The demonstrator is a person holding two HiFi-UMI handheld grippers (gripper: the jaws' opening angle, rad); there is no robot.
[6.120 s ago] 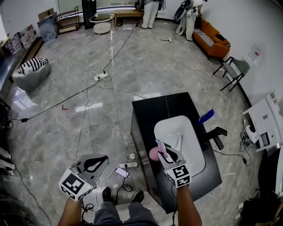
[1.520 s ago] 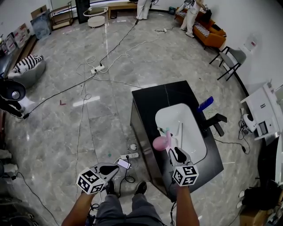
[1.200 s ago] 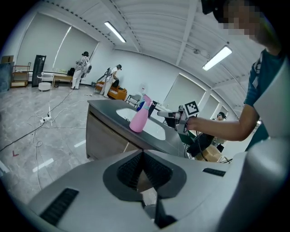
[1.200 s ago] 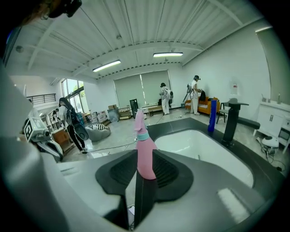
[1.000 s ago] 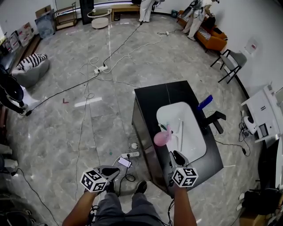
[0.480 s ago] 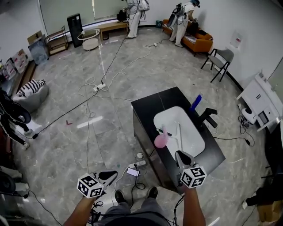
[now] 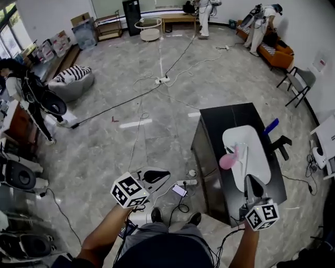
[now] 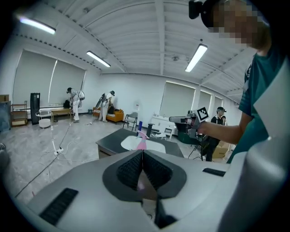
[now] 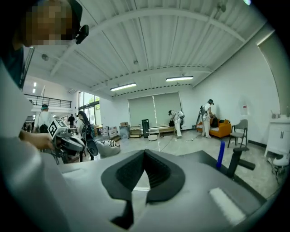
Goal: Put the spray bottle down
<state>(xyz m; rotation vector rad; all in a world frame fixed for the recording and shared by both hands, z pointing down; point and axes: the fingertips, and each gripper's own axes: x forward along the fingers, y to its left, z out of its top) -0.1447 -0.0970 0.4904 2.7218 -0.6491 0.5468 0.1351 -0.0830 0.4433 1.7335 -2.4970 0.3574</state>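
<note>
The pink spray bottle [image 7: 229, 159] stands upright at the left rim of the white sink [image 7: 253, 142], which is set in a black counter [image 7: 220, 123]. My right gripper [image 7: 250, 179] hovers near the counter's front end, short of the bottle and apart from it. Its jaws have just been closing and now meet with nothing between them [image 9: 145, 152]. My left gripper [image 7: 165, 173] is held up over the floor left of the counter, shut and empty [image 8: 142, 152]. The left gripper view has the bottle [image 8: 142, 143] beyond the jaw tips and the right gripper [image 8: 181, 120] off to the right.
A blue bottle [image 7: 271, 126] and a black tap [image 7: 282, 142] stand at the sink's far right. On the floor, a power strip [image 7: 184, 182] lies by the counter's base and cables [image 7: 157, 84] run across the room. People stand at the back [image 7: 203, 9] and at the left [image 7: 21, 84].
Both grippers have risen. The right gripper, earlier close behind the bottle, is now farther from it. The head view has swung left, so the counter shows farther right.
</note>
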